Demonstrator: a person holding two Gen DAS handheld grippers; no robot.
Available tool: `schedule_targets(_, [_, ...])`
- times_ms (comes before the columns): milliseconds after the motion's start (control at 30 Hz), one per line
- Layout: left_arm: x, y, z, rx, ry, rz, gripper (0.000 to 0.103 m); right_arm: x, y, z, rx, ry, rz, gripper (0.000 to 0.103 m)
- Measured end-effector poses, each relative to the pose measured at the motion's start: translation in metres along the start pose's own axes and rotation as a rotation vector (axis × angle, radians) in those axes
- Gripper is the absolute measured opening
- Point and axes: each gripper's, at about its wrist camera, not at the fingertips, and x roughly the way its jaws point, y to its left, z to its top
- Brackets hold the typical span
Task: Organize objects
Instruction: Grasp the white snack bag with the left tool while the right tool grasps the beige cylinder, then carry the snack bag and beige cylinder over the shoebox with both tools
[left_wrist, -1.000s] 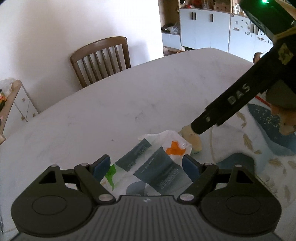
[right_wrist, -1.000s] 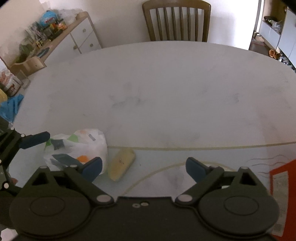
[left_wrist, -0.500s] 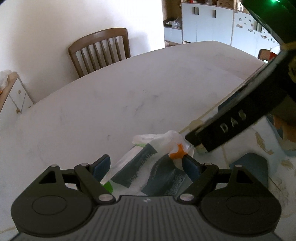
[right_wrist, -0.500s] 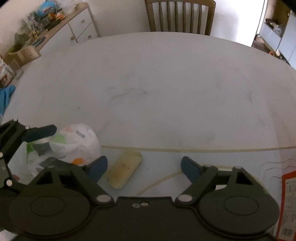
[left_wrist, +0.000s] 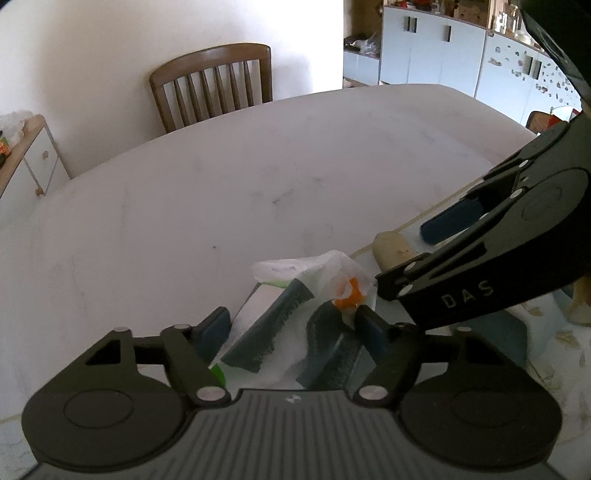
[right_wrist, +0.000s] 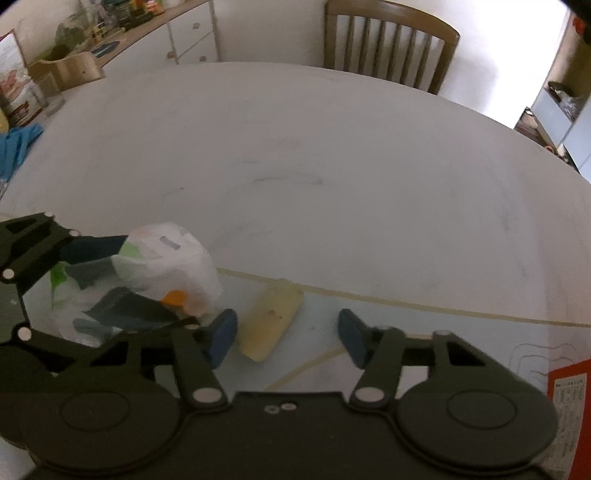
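A white plastic bag (left_wrist: 295, 310) with grey, green and orange print lies on the table; it also shows in the right wrist view (right_wrist: 155, 280). My left gripper (left_wrist: 291, 332) is open with its fingers on either side of the bag. A pale yellow oblong bar (right_wrist: 269, 321) lies just right of the bag; in the left wrist view the bar (left_wrist: 391, 251) is partly hidden by the right gripper. My right gripper (right_wrist: 286, 338) is open and low over the bar, with the bar between its fingers.
The white marble table (right_wrist: 332, 166) stretches ahead. A wooden chair (right_wrist: 391, 44) stands at its far side. A patterned placemat (left_wrist: 517, 332) lies under the objects. A red box (right_wrist: 569, 406) sits at the right edge. A sideboard (right_wrist: 147, 33) stands at the left.
Both grippers have moved forward and down. The left fingers now flank the bag, and the right fingers have come in around the yellow bar.
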Motion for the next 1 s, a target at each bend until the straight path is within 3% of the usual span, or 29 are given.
schedule_targets(67, [-0.002, -0.002, 0.0, -0.004, 0.0, 0.007, 0.065, -0.002, 0.003, -0.002, -0.026, 0.0, 0.002, 0.043])
schedule_targets(167, [-0.005, -0.005, 0.0, -0.014, 0.001, 0.017, 0.053, -0.005, 0.007, -0.004, -0.048, 0.003, 0.018, 0.02])
schedule_targets(267, [-0.01, -0.01, 0.0, -0.018, -0.005, 0.028, 0.04, -0.006, 0.004, -0.006, -0.04, 0.014, 0.035, 0.019])
schedule_targets(367, [-0.013, -0.015, -0.001, -0.043, -0.002, 0.038, 0.034, -0.01, 0.001, -0.009, -0.034, 0.018, 0.042, 0.019])
schedule_targets(600, [-0.028, -0.024, -0.006, -0.151, 0.008, 0.022, 0.028, -0.037, -0.005, -0.018, -0.041, -0.008, 0.066, 0.019])
schedule_targets(1000, [-0.083, -0.06, 0.005, -0.302, -0.004, -0.004, 0.028, -0.099, -0.043, -0.054, -0.002, -0.041, 0.125, 0.019])
